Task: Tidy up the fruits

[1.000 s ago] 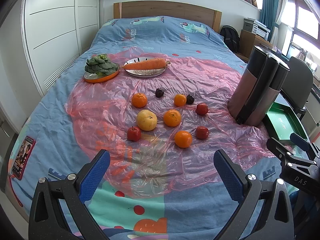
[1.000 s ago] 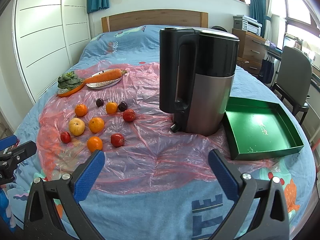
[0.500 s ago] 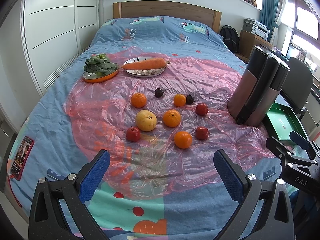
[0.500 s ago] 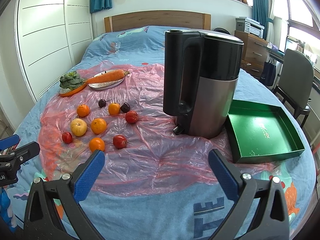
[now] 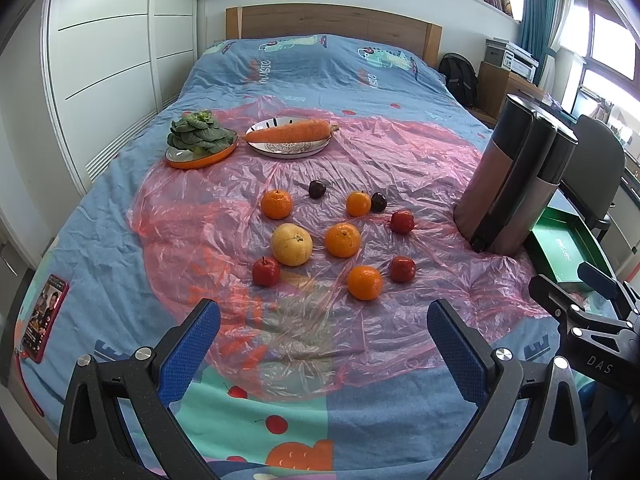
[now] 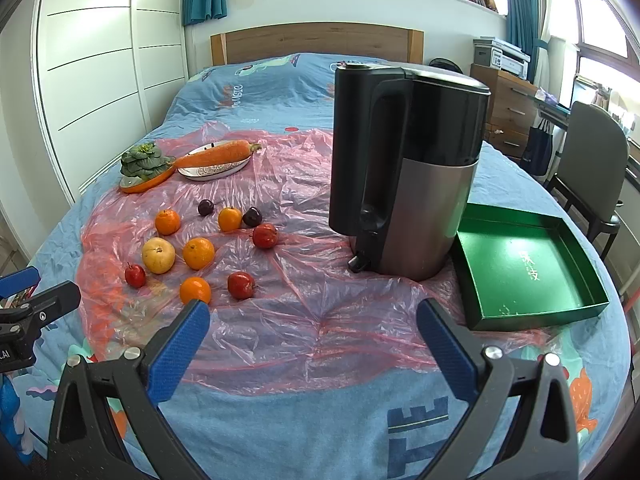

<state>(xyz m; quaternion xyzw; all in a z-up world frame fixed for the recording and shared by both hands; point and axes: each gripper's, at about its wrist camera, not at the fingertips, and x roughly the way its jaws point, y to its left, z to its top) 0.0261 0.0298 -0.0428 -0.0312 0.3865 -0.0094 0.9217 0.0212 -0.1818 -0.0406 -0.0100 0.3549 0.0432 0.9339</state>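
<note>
Blue bedding printed with cartoon figures covered the bed, a crumpled sheet of pink plastic film spread over its middle and a wooden headboard behind. On the film lay the fruit, loosely scattered: four oranges, among them a large one near the centre and another closest to the camera, a yellow pear, three red apples (one just beside the pear) and two dark plums. Farther back, a carrot rested across a patterned plate, beside an orange dish of leafy greens.

To the right of the fruit stood a black-and-steel kettle, upright on the film, with a green tray just beside it near the bed's edge. A phone lay at the bed's left side.

Both claws hung above the near end of the bed, well short of the fruit. The left claw was spread wide, its blue pads holding nothing; the right claw was likewise spread and empty-handed, facing the kettle.
</note>
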